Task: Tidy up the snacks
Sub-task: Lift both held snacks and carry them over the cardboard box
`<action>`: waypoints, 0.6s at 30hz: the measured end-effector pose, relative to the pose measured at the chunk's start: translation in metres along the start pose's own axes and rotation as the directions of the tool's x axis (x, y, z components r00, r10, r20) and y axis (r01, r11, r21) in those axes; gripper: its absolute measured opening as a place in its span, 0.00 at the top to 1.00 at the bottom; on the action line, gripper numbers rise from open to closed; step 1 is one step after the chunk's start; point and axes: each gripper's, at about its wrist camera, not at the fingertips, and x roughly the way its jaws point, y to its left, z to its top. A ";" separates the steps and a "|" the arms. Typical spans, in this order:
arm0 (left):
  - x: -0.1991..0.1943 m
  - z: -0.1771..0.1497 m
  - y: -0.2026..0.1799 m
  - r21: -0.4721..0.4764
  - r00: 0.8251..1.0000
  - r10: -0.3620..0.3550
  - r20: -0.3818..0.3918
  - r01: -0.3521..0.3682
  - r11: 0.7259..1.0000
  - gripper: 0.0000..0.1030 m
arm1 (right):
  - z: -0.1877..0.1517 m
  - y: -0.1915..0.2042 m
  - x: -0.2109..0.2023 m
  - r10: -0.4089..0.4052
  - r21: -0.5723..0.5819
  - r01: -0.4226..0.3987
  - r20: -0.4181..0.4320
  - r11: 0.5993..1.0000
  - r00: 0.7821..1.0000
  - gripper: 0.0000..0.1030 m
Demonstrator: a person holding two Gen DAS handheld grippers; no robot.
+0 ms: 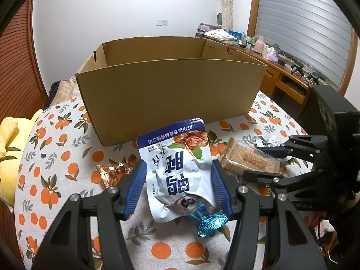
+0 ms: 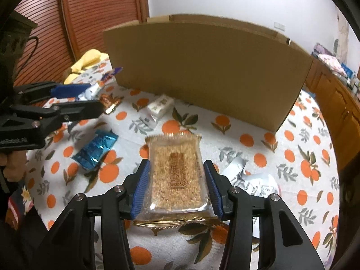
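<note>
My left gripper [image 1: 178,175] is shut on a white and blue snack pouch [image 1: 177,171], crumpled between the blue pads and lifted off the table. My right gripper [image 2: 176,184] is shut on a clear sesame bar packet [image 2: 175,173]. The packet also shows in the left wrist view [image 1: 249,158], with the right gripper [image 1: 267,164] on it. The left gripper [image 2: 90,99] shows at the left of the right wrist view. An open cardboard box [image 1: 171,96] stands on the table behind both; it also shows in the right wrist view [image 2: 207,76].
On the orange-print tablecloth [image 1: 56,157] lie a blue foil candy [image 2: 95,149], a copper foil candy [image 2: 110,103], a white wrapped snack [image 2: 158,108] and a silver wrapper [image 2: 252,180]. A yellow cushion [image 1: 6,155] sits at the left edge. A cluttered wooden desk [image 1: 285,76] stands behind.
</note>
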 end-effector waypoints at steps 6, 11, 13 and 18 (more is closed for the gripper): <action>0.000 0.000 0.000 0.001 1.000 0.000 0.000 0.000 1.000 0.44 | 0.006 -0.004 0.011 0.014 0.014 -0.014 -0.020 1.000 1.000 0.48; 0.001 0.000 -0.001 0.004 1.000 -0.002 0.004 0.002 1.000 0.44 | 0.017 -0.003 0.021 0.008 -0.010 -0.009 -0.041 1.000 0.999 0.52; 0.001 0.000 0.000 0.006 1.000 -0.002 0.006 0.002 1.000 0.44 | 0.019 0.000 0.021 -0.001 -0.034 -0.001 -0.040 0.999 0.999 0.56; -0.004 0.002 -0.001 0.009 1.000 -0.005 0.020 0.005 1.000 0.44 | 0.023 0.004 0.010 -0.002 -0.046 0.001 -0.009 0.999 1.000 0.57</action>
